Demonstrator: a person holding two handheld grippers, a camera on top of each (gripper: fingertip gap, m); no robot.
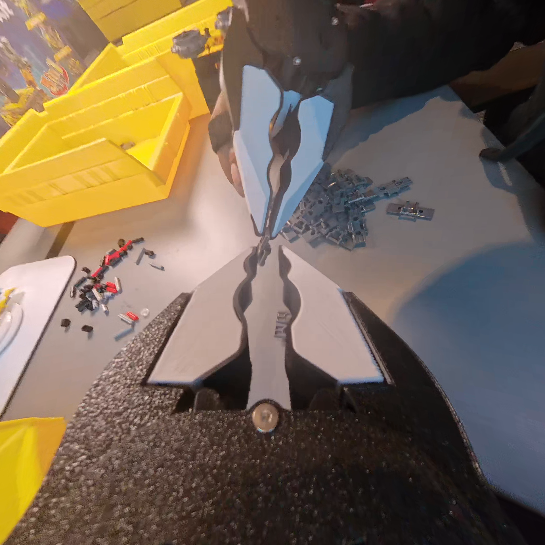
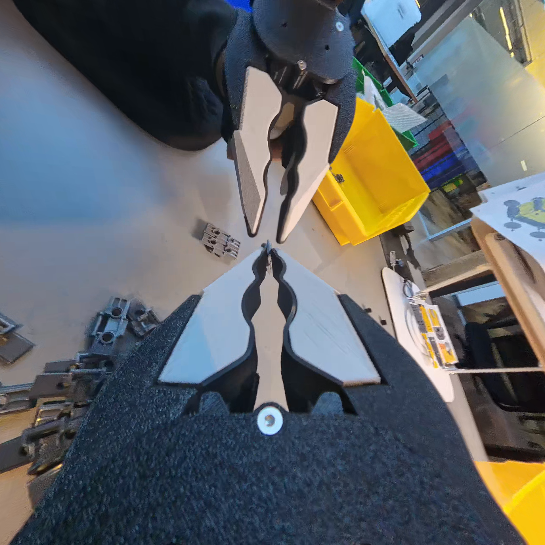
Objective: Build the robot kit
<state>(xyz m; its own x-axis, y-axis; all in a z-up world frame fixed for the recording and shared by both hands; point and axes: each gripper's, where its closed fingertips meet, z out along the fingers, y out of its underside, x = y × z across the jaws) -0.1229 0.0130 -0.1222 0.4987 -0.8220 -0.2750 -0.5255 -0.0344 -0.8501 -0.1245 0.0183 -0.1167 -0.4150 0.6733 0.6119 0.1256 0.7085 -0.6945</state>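
Right tool (image 2: pixel 267 250) pinching small metal part (image 2: pixel 268 256) — blurred, left tool (image 2: pixel 265 236) parted, grey brackets (image 1: pixel 330 206) nearby

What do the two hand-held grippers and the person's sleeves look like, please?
The left hand-held gripper and the right hand-held gripper match: two flat, tapered pale grey fingers with wavy black-edged inner faces, on a rough-textured black body with one silver screw. The person wears dark sleeves.
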